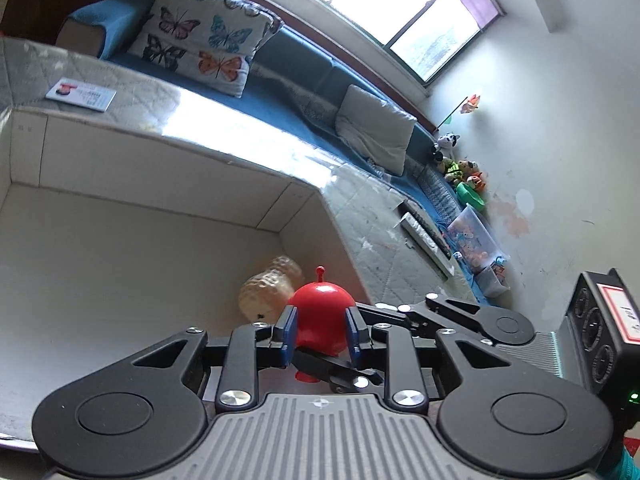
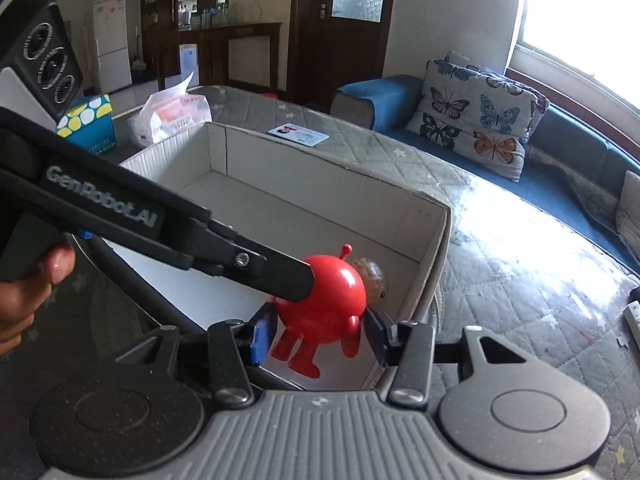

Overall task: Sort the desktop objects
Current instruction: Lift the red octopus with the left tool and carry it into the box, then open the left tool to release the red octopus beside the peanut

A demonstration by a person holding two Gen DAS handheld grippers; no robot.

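My left gripper (image 1: 320, 334) sits low in the centre of the frame, its blue-padded fingers (image 1: 289, 332) pressed against either side of a red toy figure (image 1: 321, 316) with a small antenna on top. Just behind it, touching or nearly so, lies a pale bumpy toy (image 1: 269, 290) on the floor of a white cardboard box (image 1: 160, 168). The other gripper (image 1: 480, 320) reaches in from the right, one dark finger passing beneath the toy. At upper left a card (image 1: 81, 94) lies on the quilted counter (image 1: 360, 208). Behind it, a butterfly cushion (image 1: 200, 36) rests on the blue sofa (image 1: 304, 64).
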